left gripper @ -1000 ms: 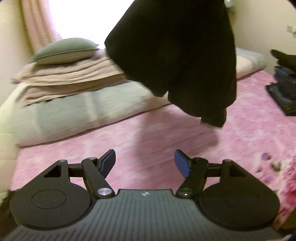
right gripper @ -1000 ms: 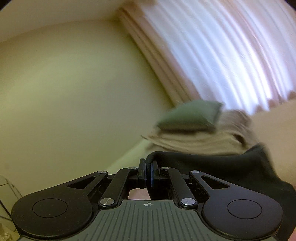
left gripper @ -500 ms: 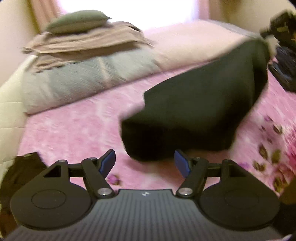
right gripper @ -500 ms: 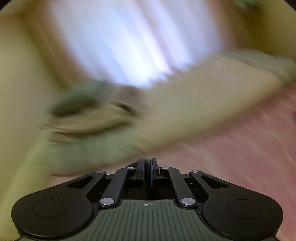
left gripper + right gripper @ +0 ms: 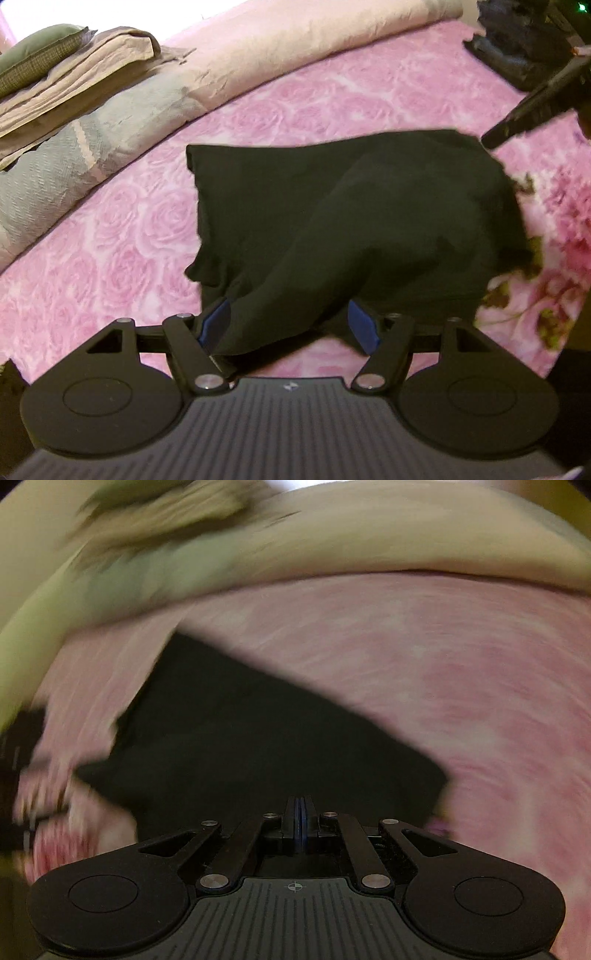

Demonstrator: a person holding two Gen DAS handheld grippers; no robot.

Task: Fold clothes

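A black garment (image 5: pixel 332 206) lies spread on the pink rose bedspread (image 5: pixel 110 240). One ridge of it runs from its near edge up toward its far right corner. My left gripper (image 5: pixel 288 306) is open, and the near end of that ridge lies between its blue pads (image 5: pixel 218 321). The right gripper (image 5: pixel 487 138) reaches in from the upper right and meets the far right corner. In the blurred right wrist view the right gripper (image 5: pixel 300 801) is shut low over the garment (image 5: pixel 258 738); the pinched cloth itself is hidden.
Folded bedding lies along the head of the bed: a grey blanket (image 5: pixel 92 147), a beige quilt (image 5: pixel 314 48) and a green pillow (image 5: pixel 33 62). A dark pile of clothes (image 5: pixel 517 48) sits at the far right. Bare bedspread (image 5: pixel 461 664) surrounds the garment.
The garment hung in the air from the right gripper and has now come down flat onto the bed. My left gripper moved in low, so a fold lies between its fingers.
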